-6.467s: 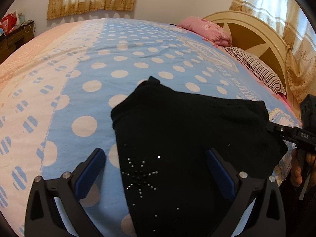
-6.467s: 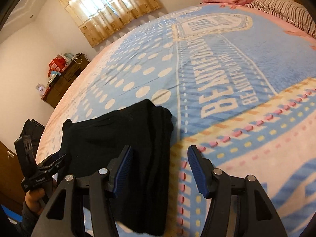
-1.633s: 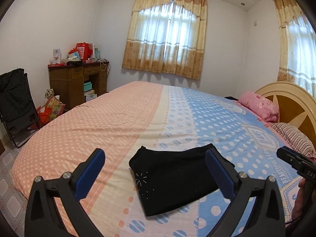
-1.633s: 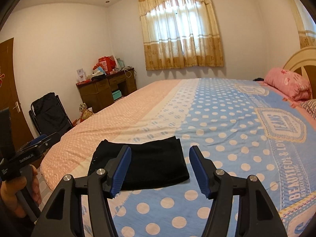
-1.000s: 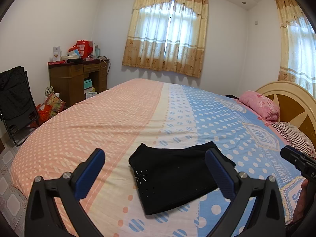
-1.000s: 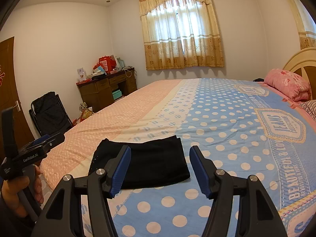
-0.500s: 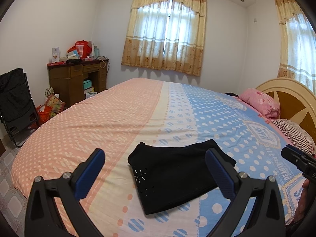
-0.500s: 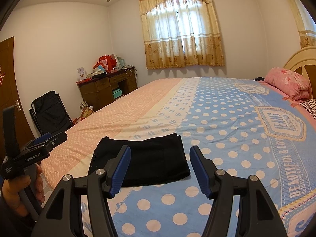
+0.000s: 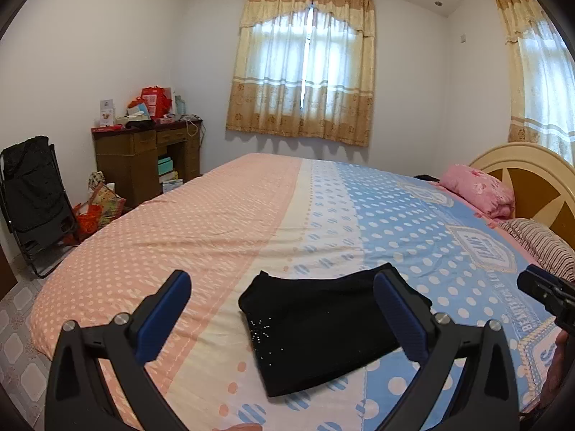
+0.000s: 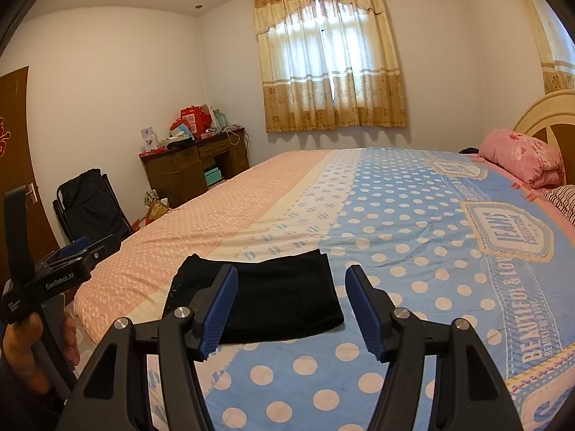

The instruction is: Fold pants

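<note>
we find the bed (image 9: 251, 215) bearing the folded black pants (image 9: 323, 323) near its close edge. the left gripper (image 9: 284, 316) and right gripper (image 10: 291, 309) hover above, both gaping wide, gripping nothing.

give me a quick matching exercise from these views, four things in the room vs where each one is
Things:
1. black pants
2. pink pillow
3. wooden desk
4. black folding chair

Places:
A. by the headboard
B. against the far wall, left of the window
C. on the floor, left of the desk
D. folded on the bedspread near the grippers

Pairs: 1-D, 2-A, 3-B, 4-C
</note>
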`<state>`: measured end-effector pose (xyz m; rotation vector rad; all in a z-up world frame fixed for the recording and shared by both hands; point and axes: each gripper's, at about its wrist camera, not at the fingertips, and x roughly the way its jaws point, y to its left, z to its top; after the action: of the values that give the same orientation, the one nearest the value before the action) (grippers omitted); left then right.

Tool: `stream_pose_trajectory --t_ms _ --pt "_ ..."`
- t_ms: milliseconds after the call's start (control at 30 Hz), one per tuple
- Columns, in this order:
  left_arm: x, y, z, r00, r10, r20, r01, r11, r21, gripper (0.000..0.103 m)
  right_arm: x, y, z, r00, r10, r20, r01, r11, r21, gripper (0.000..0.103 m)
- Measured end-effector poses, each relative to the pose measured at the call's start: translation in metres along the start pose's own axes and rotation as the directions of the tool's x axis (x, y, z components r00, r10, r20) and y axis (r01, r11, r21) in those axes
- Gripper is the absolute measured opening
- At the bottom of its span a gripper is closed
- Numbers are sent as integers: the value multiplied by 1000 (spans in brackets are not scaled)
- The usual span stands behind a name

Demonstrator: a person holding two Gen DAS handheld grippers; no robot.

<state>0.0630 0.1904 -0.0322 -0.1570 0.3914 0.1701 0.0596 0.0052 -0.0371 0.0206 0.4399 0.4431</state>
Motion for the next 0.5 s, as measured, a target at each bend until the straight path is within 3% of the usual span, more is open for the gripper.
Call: stream_pose_trajectory --t_ms 500 --pt "2 1 4 1000 23 -2 -23 999 -27 103 0 7 -6 1000 9 -22 -10 1000 -28 64"
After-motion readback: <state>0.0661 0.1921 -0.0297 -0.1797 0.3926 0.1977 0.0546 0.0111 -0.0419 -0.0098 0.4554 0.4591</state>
